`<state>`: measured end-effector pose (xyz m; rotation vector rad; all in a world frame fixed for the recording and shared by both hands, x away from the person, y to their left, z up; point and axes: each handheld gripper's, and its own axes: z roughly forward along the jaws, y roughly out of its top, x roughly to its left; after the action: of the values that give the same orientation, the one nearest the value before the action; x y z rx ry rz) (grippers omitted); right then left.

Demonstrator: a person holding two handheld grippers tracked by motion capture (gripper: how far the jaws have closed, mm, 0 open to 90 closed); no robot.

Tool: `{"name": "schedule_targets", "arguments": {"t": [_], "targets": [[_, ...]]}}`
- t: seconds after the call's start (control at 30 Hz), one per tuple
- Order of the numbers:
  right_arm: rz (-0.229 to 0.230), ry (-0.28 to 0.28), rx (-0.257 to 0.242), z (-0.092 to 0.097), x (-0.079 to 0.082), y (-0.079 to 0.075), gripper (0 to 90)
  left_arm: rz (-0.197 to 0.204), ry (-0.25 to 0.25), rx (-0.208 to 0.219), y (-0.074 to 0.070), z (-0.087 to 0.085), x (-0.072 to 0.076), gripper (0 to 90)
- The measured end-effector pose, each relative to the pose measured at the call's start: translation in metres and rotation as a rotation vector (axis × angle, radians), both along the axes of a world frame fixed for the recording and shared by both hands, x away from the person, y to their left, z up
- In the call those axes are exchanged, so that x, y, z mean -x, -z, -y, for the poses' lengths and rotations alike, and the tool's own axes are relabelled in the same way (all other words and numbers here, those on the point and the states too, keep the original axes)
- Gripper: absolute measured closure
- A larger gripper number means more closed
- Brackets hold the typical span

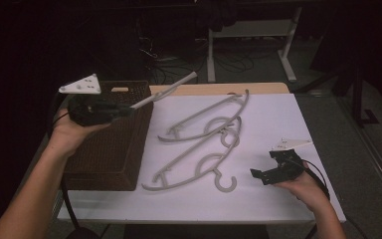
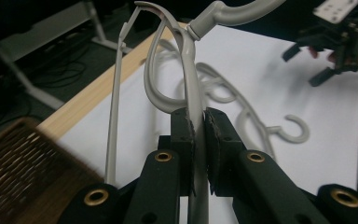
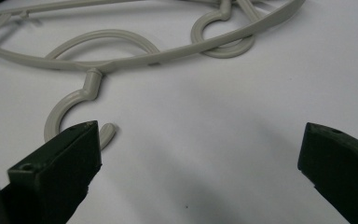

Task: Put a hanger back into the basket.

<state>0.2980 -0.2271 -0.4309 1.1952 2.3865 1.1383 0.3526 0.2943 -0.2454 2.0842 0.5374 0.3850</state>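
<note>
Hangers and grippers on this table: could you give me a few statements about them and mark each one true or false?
1. The left gripper is shut on a hanger. True.
2. The right gripper is clamped on a hanger's hook. False: its jaws stand wide open above the white table, holding nothing.
3. Two hangers lie on the white table. True.
4. The basket sits at the table's right end. False: it is at the left end, under the left gripper.
5. The lifted hanger lies flat inside the basket. False: it is held up in the air above it.
</note>
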Motion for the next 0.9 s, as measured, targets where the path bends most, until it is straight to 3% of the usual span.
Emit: {"name": "schedule_targets", "arguments": {"t": [0.23,0.53,0.67,0.9], "targets": [[-0.009,0.001,0.015,-0.001,-0.001,0.002,0.0,-0.019,-0.093,0.020,0.009,-0.049,0.007,82.3],[-0.009,-0.006,0.029,-0.003,-0.003,0.004,0.0,-0.061,-0.217,0.031,0.034,-0.103,0.011,82.2],[-0.011,-0.009,0.031,-0.005,-0.004,0.004,0.0,-0.095,-0.245,0.008,0.048,-0.111,0.003,82.2],[-0.012,-0.009,0.037,-0.004,-0.004,0.005,0.0,-0.148,-0.261,-0.055,0.075,-0.106,-0.018,82.1]]}}
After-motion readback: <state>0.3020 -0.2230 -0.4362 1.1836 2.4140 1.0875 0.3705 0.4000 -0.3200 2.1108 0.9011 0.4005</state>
